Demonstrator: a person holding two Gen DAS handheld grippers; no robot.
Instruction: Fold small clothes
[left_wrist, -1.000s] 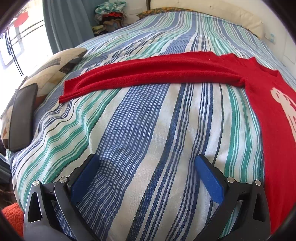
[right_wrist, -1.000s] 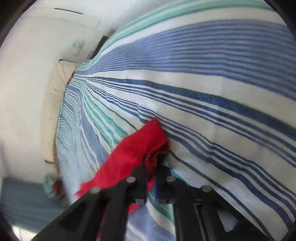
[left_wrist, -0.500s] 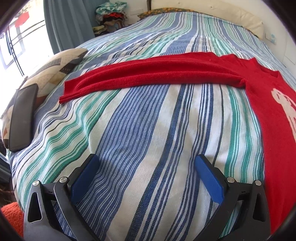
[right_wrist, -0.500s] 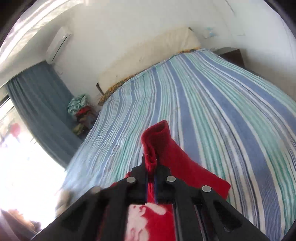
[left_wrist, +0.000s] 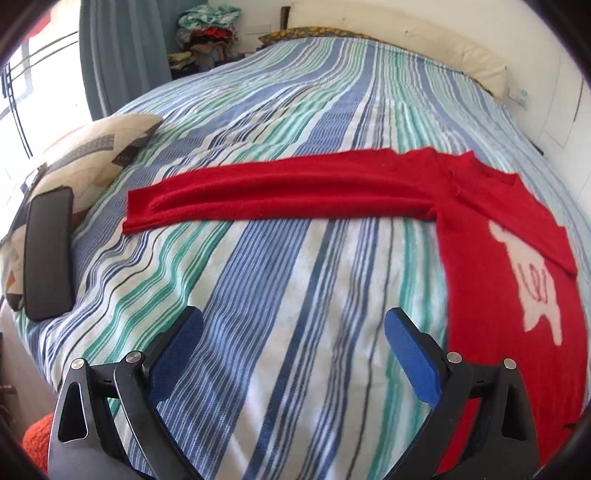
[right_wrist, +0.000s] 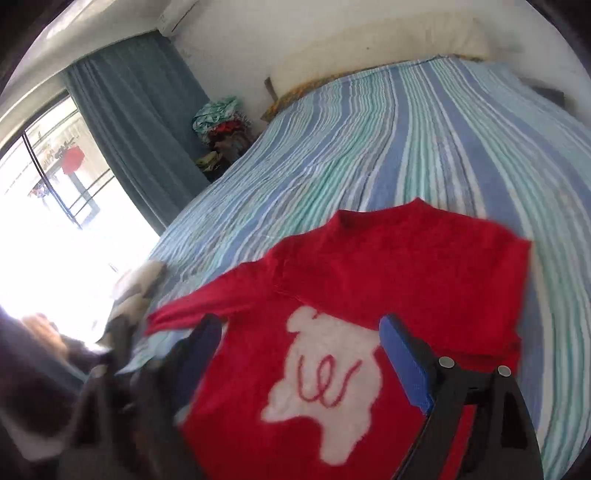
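Red sweater (left_wrist: 509, 280) lies flat on the bed (left_wrist: 295, 122), front up, a white animal-shaped patch with a red squiggle on the chest. One sleeve (left_wrist: 280, 192) stretches straight out sideways from the sweater body across the striped bedspread, cuff end toward the patterned pillow (left_wrist: 92, 151). In the right wrist view the sweater's other side edge looks folded in over the body; the fold is blurred, detail unclear.

Left gripper (left_wrist: 293, 343) hovers over bare bedspread, beside the sweater body and on the near side of the stretched sleeve. Blue pads spread wide, nothing between them, no contact with the sweater.

Right gripper (right_wrist: 299, 354) is over the sweater's chest patch, jaws opening, pads wide apart. Only the sweater front shows in the gap; neither pad presses cloth as far as can be seen. Its left finger is motion-blurred, so contact on that side is uncertain.

A black flat object (left_wrist: 48, 254) rests against the patterned pillow, well apart from the sweater, past the sleeve cuff. Clothes pile (left_wrist: 207, 33) sits beyond the far corner of the bed from the sweater, next to a blue-grey curtain (left_wrist: 122, 55). A long pale pillow (left_wrist: 424, 48) runs along the head of the bed, far side from the sweater. An orange fuzzy thing (left_wrist: 37, 435) shows at the frame edge below the bed, behind the left gripper.
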